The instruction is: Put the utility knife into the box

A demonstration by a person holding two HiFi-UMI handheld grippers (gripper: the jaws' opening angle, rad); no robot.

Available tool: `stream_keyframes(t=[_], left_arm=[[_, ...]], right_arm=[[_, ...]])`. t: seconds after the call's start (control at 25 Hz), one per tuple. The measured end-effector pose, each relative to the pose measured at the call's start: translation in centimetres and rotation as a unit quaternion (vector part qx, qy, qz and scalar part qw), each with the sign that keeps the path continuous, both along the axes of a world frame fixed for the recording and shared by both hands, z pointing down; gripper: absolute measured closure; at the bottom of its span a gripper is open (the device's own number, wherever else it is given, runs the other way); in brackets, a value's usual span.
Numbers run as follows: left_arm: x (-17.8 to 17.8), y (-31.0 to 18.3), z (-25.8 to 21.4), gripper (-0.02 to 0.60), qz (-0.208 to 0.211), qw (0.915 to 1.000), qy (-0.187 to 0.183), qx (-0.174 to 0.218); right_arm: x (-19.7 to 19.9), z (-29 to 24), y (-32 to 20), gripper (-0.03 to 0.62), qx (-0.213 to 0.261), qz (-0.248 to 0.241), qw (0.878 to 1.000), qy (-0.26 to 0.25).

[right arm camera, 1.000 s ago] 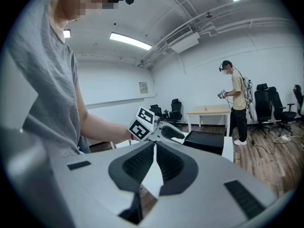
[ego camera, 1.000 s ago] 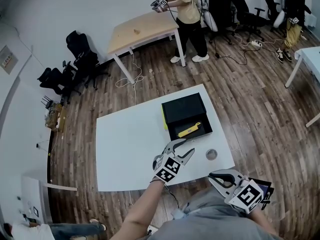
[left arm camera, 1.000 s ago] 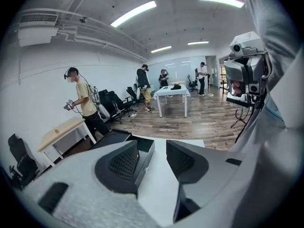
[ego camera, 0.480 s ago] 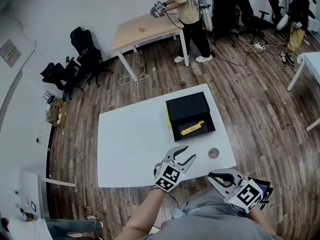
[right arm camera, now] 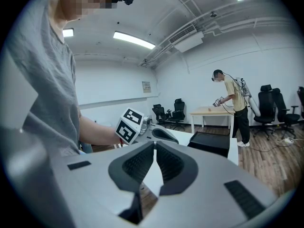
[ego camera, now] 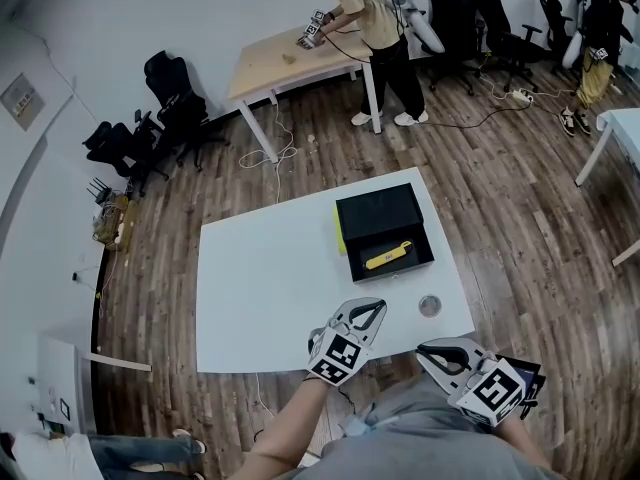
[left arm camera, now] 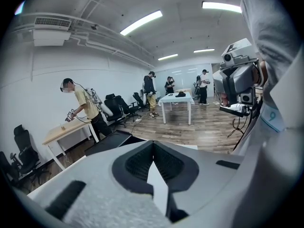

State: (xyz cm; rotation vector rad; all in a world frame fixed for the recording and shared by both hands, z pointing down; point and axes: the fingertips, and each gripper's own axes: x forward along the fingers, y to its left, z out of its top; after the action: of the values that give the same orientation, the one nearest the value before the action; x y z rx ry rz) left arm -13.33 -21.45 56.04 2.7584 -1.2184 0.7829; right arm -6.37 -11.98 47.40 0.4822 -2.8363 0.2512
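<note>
A black box [ego camera: 385, 233] lies open at the right side of the white table [ego camera: 270, 278], and the yellow utility knife [ego camera: 388, 257] rests inside its near half. My left gripper [ego camera: 380, 310] hovers over the table's front edge, below and left of the box, shut with nothing between its jaws [left arm camera: 153, 144]. Its view shows the box [left arm camera: 114, 139] ahead. My right gripper [ego camera: 424, 352] is held close to my body past the table's front edge, also shut and empty [right arm camera: 155, 144]. The box [right arm camera: 209, 144] and the left gripper [right arm camera: 164, 134] show in its view.
A small round grey object [ego camera: 429, 306] sits on the table near the front right corner. Beyond the table are a wooden table [ego camera: 290, 58] with a person [ego camera: 375, 18] at it, black office chairs [ego camera: 165, 108], floor cables and another white table [ego camera: 615, 128].
The left gripper's jaws, wide open in both earlier frames, have closed on nothing. It has drawn back a little from the box. The right gripper has not moved.
</note>
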Motion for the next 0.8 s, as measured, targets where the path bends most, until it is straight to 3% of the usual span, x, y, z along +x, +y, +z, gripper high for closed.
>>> stream_keyframes(t=[0.8], left_arm=[[2.1,4.5,-2.7,0.565,0.002,0.9992,0.038,0.011]], right_arm=[[-0.2,-0.2,0.6,0.560,0.003,-0.002,1.000,-0.001]])
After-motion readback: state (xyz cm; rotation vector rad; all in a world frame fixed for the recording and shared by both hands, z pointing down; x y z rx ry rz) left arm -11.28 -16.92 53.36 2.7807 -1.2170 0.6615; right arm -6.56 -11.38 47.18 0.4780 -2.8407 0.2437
